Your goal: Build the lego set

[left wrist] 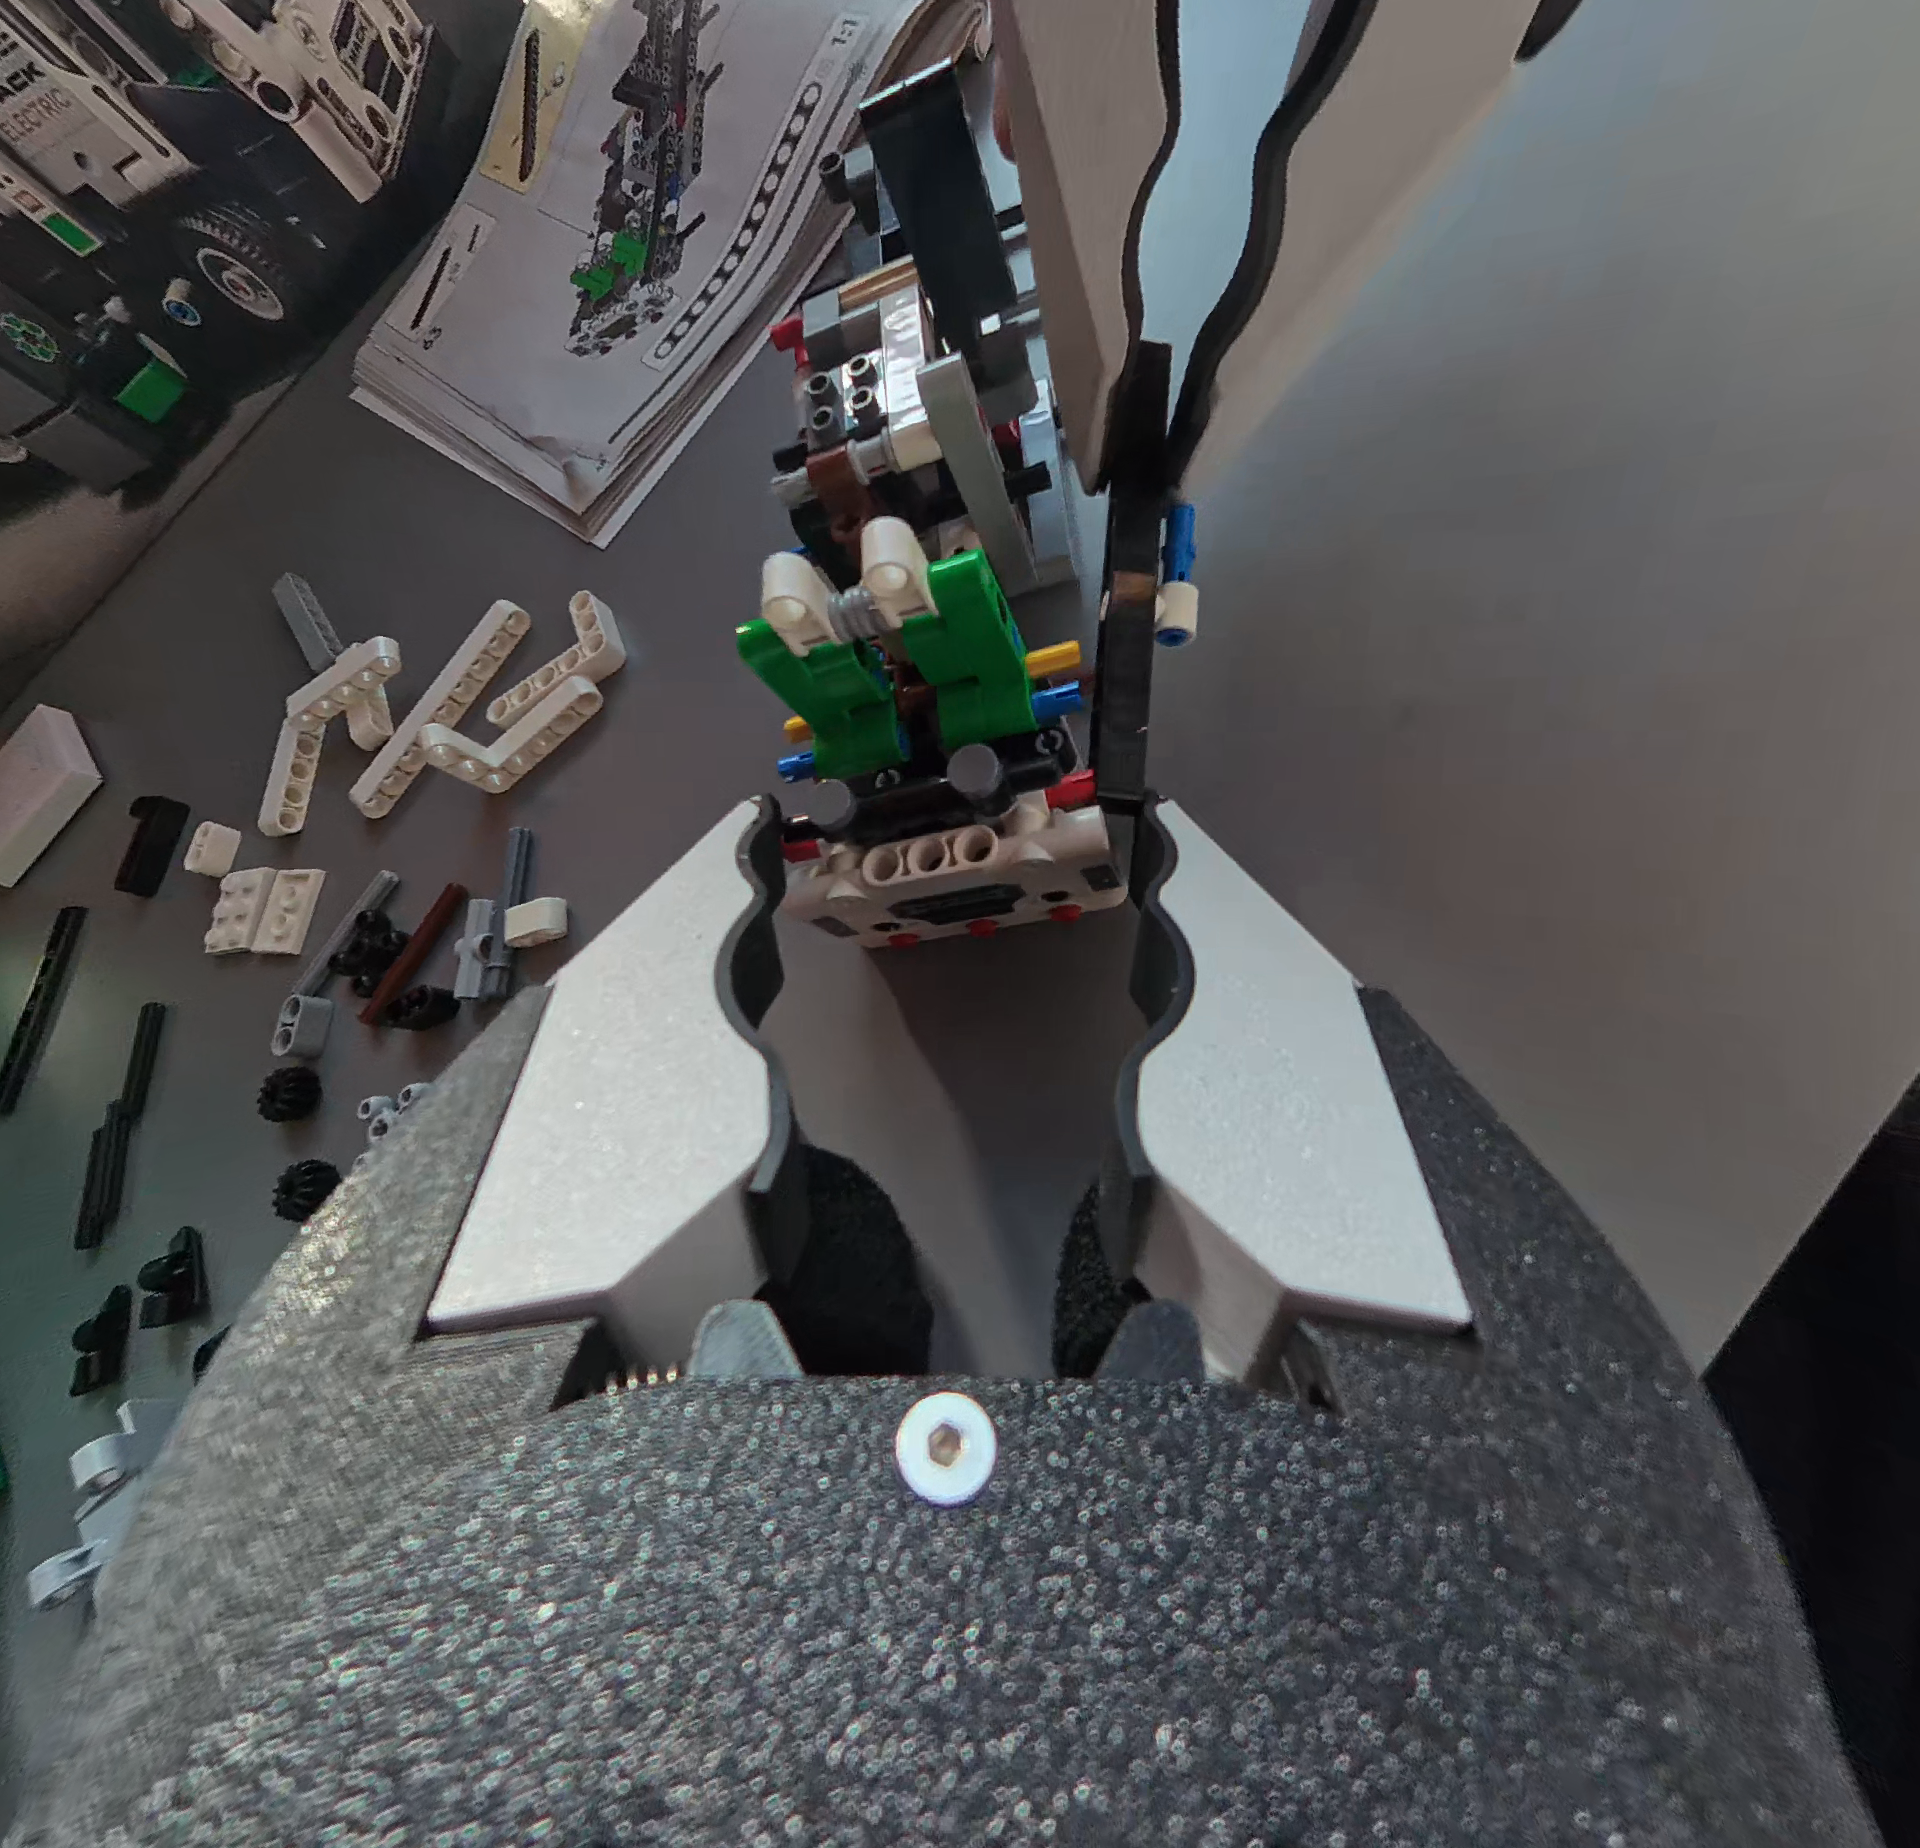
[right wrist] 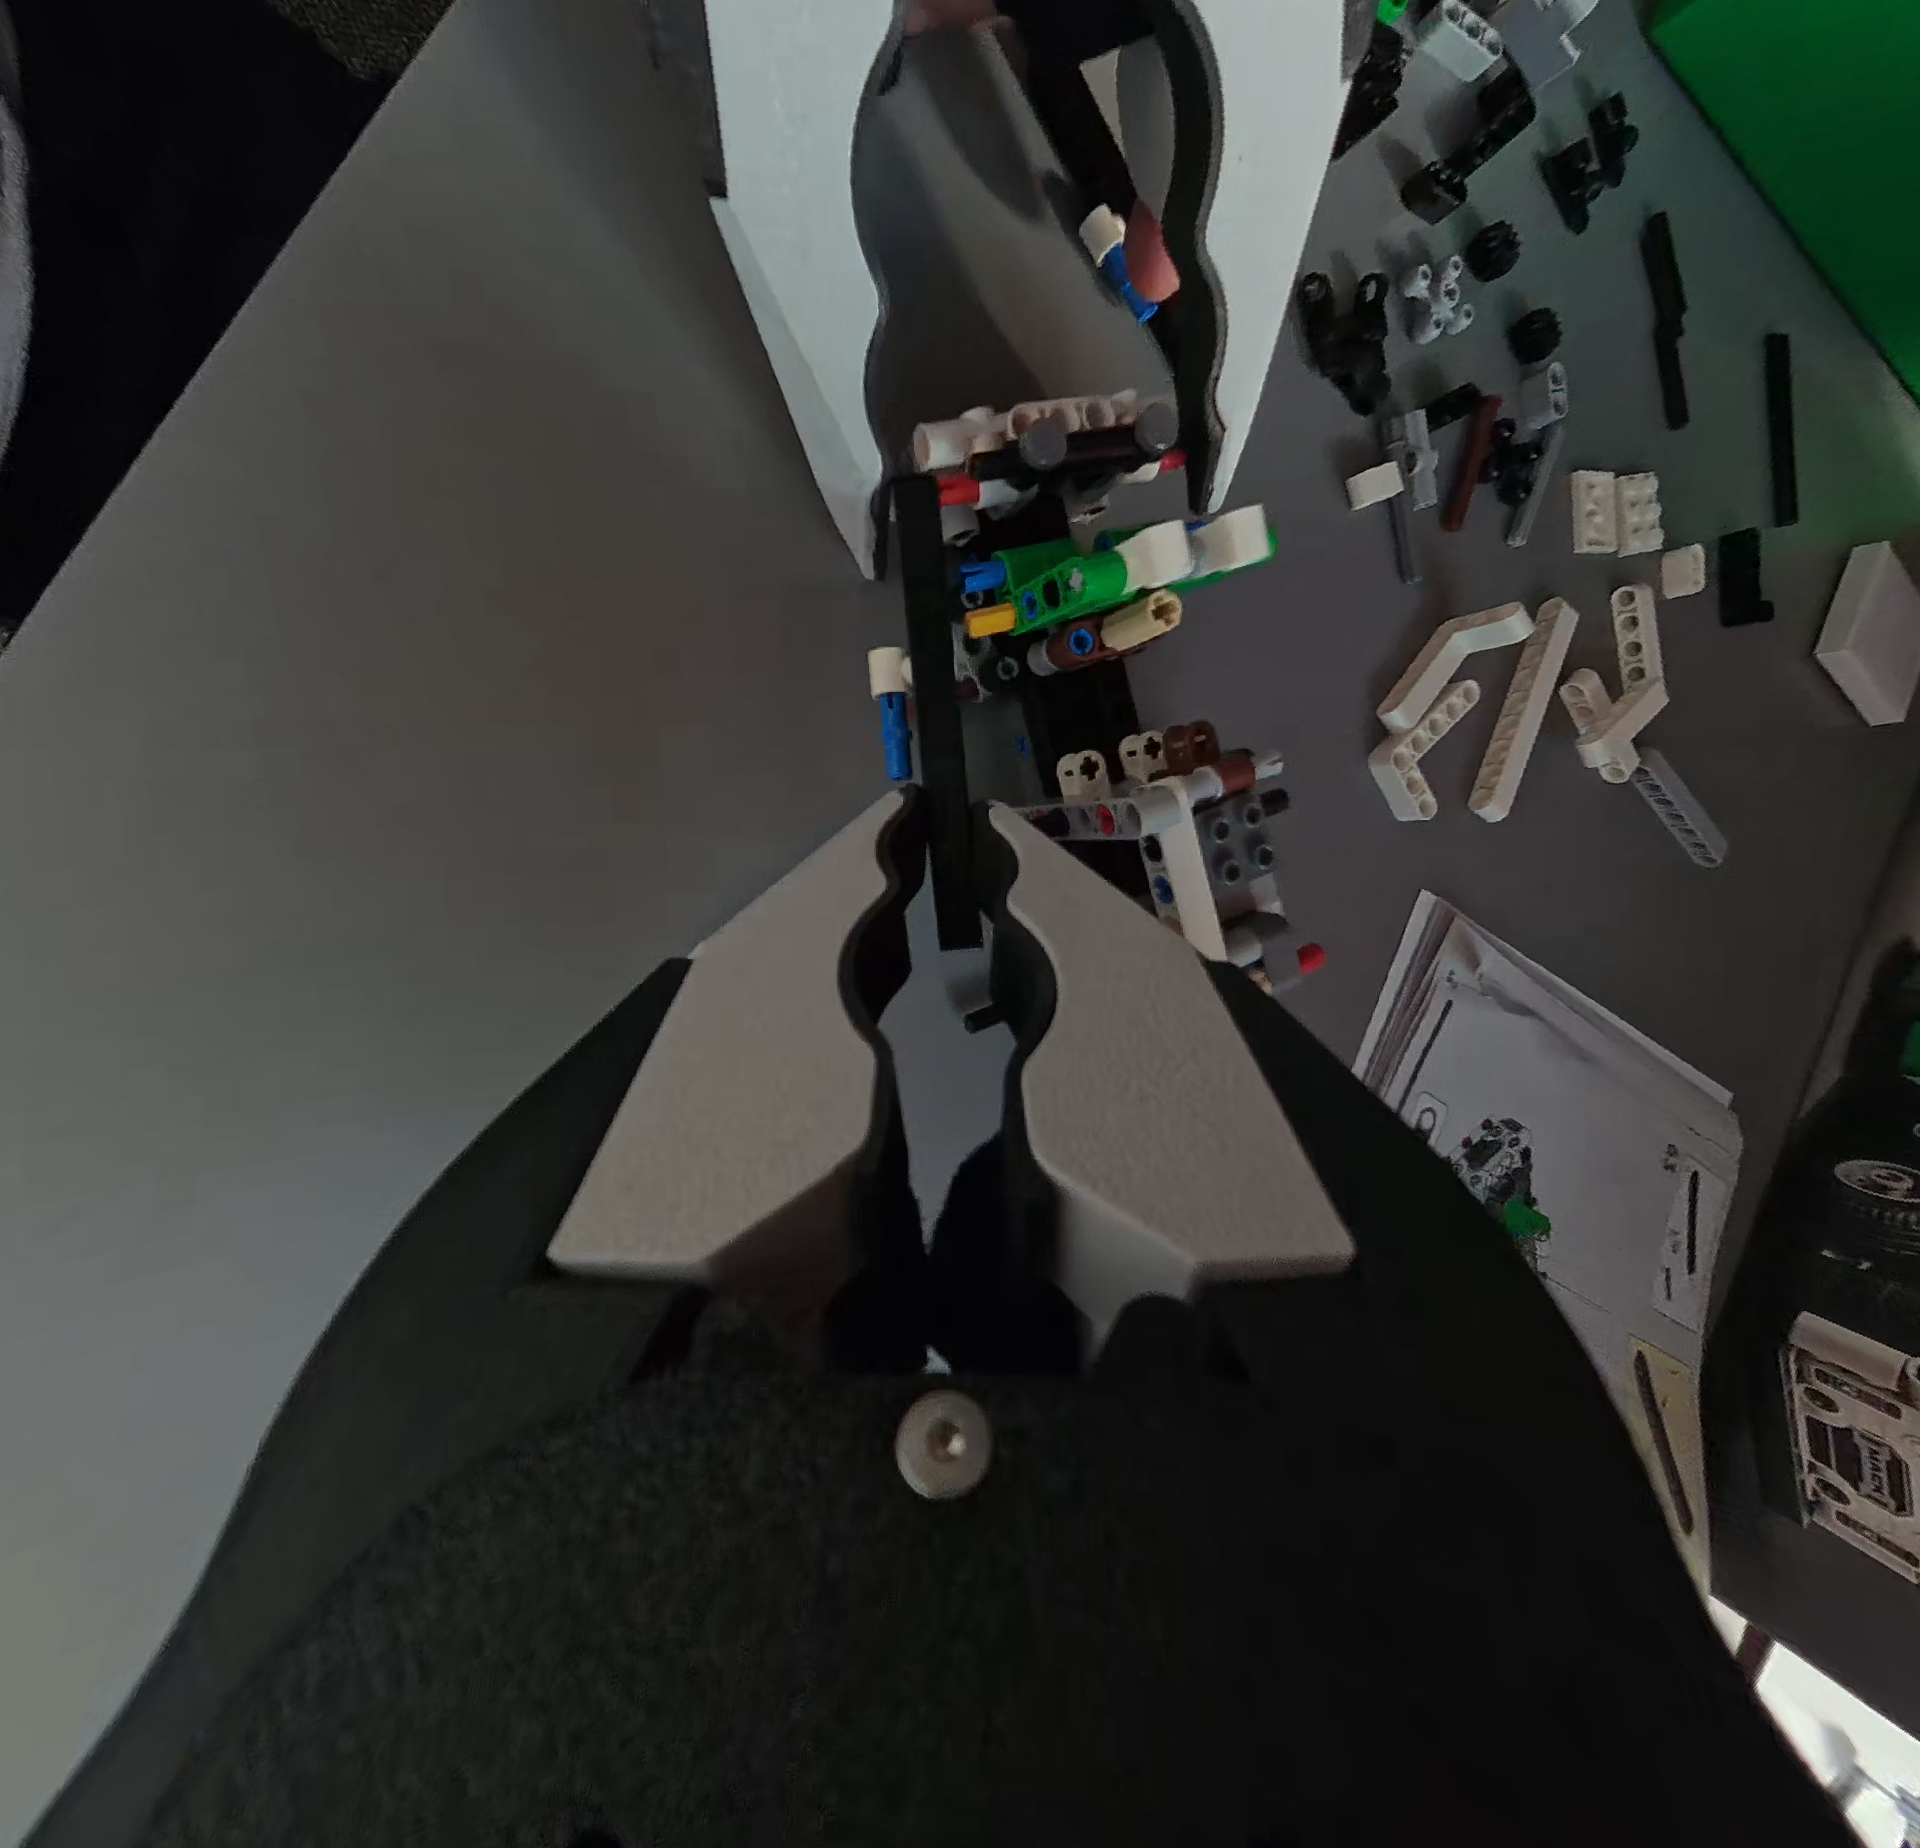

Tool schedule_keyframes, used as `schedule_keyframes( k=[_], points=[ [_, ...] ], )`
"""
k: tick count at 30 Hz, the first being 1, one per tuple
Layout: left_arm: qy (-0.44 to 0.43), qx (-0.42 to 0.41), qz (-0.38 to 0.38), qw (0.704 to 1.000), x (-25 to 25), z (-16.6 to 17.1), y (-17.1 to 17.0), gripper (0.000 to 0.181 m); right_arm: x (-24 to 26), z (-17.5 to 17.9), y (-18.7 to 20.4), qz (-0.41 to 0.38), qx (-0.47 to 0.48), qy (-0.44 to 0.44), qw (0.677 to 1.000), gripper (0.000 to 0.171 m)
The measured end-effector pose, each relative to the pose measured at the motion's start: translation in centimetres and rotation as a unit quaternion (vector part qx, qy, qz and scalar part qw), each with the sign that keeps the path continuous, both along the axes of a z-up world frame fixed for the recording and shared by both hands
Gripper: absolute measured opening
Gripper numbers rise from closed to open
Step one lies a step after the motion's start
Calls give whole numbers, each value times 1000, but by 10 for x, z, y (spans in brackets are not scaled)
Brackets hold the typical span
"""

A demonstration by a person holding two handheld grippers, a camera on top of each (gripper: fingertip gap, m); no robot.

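The half-built lego model [left wrist: 914, 676] lies on the dark grey table, with green parts, coloured pins and a white frame at its near end. My left gripper [left wrist: 956, 832] is shut on that white end, one finger on each side. My right gripper [right wrist: 951, 822] is shut on a long black beam [right wrist: 940, 697] and holds it along the model's side. A blue pin with a white connector [right wrist: 891, 707] sticks out of the beam. In the left wrist view the right gripper [left wrist: 1143, 448] reaches in from above with the beam [left wrist: 1127, 676]. In the right wrist view the left gripper [right wrist: 1039, 510] grips the model [right wrist: 1091, 593].
An open instruction booklet [left wrist: 644, 240] and the set's box [left wrist: 156, 188] lie at the far left. Loose white beams [left wrist: 447, 718] and small black and grey parts [left wrist: 395, 957] are spread left of the model. A green box [right wrist: 1818, 136] stands at the table's edge. Spacing between my two grippers at the tips: around 6 cm.
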State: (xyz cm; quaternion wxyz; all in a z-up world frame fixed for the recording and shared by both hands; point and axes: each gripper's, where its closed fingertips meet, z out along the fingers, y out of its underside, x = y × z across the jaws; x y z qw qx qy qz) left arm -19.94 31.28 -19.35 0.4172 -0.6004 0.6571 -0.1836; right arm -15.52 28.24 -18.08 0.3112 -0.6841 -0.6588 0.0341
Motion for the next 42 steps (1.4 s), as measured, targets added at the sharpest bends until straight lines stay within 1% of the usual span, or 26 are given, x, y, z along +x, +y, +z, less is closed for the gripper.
schedule_keyframes(
  k=[7, 13, 18, 22, 25, 29, 35, 37, 38, 40, 42],
  points=[
    [-8, -22, -2, 1000, 0, 2, -3, 69, 0, 0, -3, -16, -70, 1, 997, 6],
    [-25, -56, 1, 998, 1, 7, -4, 64, 1, 3, -5, -23, -120, 0, 993, 6],
    [-22, -41, 11, 999, 1, 6, -1, 64, -1, 6, -2, -25, -152, 6, 988, 6],
    [-22, -39, 14, 999, 0, 6, 1, 64, -2, 8, 1, -22, -135, 3, 991, 6],
    [-22, -40, 14, 999, 0, 6, 1, 64, -1, 10, 5, -21, -94, -1, 995, 9],
    [-23, -46, 15, 999, 0, 6, 1, 63, -1, 15, 7, -25, -72, -4, 997, 19],
    [-25, -50, 16, 998, 0, 6, 2, 63, 0, 17, 9, -20, -53, -1, 998, 24],
    [-24, -49, 17, 998, 0, 6, 2, 63, 6, 16, 9, -23, -46, -17, 999, 28],
    [-24, -49, 17, 998, 0, 6, 2, 63, 9, 19, 11, -29, -42, -20, 999, 33],
    [-24, -49, 17, 998, 0, 6, 2, 63, 12, 25, 11, -33, -37, -18, 999, 36],
    [-24, -49, 17, 998, 0, 6, 2, 63, 10, 30, 15, -40, -25, -7, 999, 46]
  ],
)
